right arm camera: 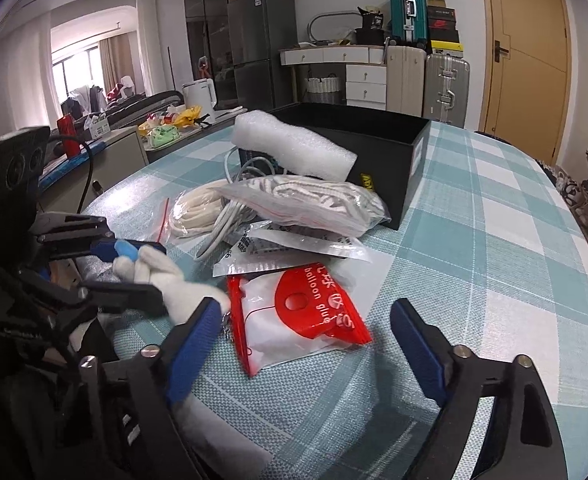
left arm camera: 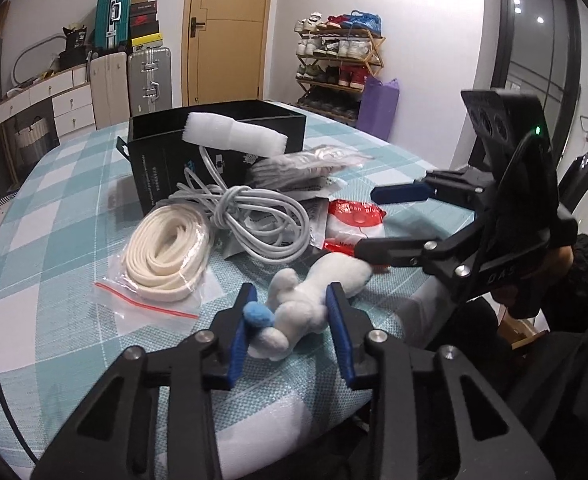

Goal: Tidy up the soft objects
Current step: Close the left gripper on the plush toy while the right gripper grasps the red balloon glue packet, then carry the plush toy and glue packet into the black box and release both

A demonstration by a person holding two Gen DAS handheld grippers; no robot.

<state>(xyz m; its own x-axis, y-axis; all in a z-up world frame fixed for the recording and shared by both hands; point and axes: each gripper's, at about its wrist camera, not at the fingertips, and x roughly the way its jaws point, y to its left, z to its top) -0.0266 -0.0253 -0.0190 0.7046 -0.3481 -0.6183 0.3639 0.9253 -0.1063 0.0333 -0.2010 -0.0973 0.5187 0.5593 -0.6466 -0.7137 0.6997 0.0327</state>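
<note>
Near the table's front edge, the left gripper (left arm camera: 290, 316) is clamping a white plush toy (left arm camera: 313, 300) lying on the checked tablecloth (left arm camera: 54, 200). Beside it, the right gripper (right arm camera: 305, 344) is hanging with its 2 fingers spread wide over a red balloon glue packet (right arm camera: 297, 312), just short of the black box (right arm camera: 373, 148).

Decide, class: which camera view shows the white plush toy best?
The left wrist view: the plush toy lies nearly whole between the left gripper fingers. The right wrist view shows only part of the toy, blocked by gripper fingers.
</note>
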